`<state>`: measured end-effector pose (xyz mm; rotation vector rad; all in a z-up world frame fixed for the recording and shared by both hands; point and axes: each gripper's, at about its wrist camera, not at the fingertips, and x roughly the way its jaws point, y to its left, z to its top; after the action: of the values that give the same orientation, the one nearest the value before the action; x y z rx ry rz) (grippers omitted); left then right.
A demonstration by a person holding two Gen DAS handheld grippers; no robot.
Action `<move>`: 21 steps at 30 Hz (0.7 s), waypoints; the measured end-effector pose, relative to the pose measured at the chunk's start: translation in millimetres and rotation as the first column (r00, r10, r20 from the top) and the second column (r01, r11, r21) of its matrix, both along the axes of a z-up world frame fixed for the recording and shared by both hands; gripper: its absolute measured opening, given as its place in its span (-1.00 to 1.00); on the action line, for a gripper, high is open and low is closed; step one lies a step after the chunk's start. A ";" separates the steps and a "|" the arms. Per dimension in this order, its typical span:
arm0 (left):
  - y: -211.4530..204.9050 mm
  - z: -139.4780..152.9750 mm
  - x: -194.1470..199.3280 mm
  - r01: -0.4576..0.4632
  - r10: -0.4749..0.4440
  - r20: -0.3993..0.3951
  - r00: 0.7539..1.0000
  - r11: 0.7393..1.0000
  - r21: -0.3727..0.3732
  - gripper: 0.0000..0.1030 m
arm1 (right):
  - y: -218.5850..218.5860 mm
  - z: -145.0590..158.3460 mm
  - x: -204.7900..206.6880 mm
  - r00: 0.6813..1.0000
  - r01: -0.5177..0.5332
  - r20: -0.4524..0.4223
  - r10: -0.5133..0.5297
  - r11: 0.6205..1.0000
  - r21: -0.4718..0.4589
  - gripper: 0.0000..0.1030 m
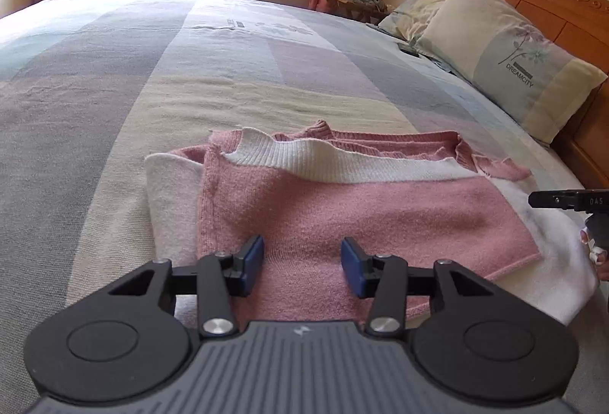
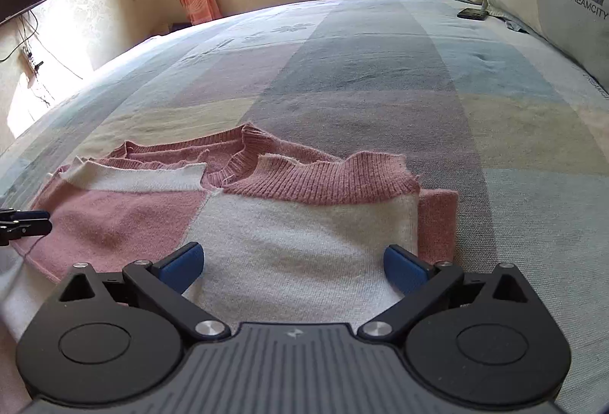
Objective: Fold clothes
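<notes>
pink and white sweater [image 1: 342,208], folded, on the striped bedspread [image 1: 190,79]. left gripper [image 1: 302,263] over its pink half, jaws apart, nothing between. right gripper [image 2: 293,267] over its white half, jaws wide apart, empty.

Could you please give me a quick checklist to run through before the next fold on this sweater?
1. Left gripper empty, open above the pink panel: ok.
2. Right gripper empty, jaws wide: ok.
3. Pink and white sweater lies flat on the bedspread: ok.
4. Sleeves tucked in: cannot tell.
5. Ribbed hem edges line up: not ok, uneven.
6. Phone and pillow are clear of the sweater: ok.
</notes>
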<state>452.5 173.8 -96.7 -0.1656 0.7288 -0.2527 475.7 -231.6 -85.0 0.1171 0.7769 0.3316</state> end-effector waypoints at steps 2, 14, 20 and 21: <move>1.8 8.8 -6.7 0.001 -0.001 0.016 1.000 1.000 -0.006 -0.12 | -0.9 10.0 -2.7 0.999 0.035 -0.008 -0.034 0.999 0.007 1.00; -13.7 30.9 -41.8 0.025 -0.025 -0.002 1.000 0.997 0.072 0.01 | 6.1 18.6 -66.4 0.999 -0.037 -0.031 0.037 0.999 -0.012 1.00; -31.8 16.4 -71.4 0.046 -0.034 -0.074 0.997 0.986 0.163 0.13 | 22.5 40.0 -108.3 0.991 -0.131 0.010 0.131 0.991 0.016 1.00; -29.9 11.4 -74.8 0.024 -0.008 -0.095 0.995 0.985 0.171 0.11 | 23.6 33.0 -109.9 0.991 -0.129 -0.016 0.129 0.992 0.010 1.00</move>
<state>377.6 143.9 -85.3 -0.0073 0.8423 -0.1972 365.8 -208.1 -52.0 0.0782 0.8017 0.4574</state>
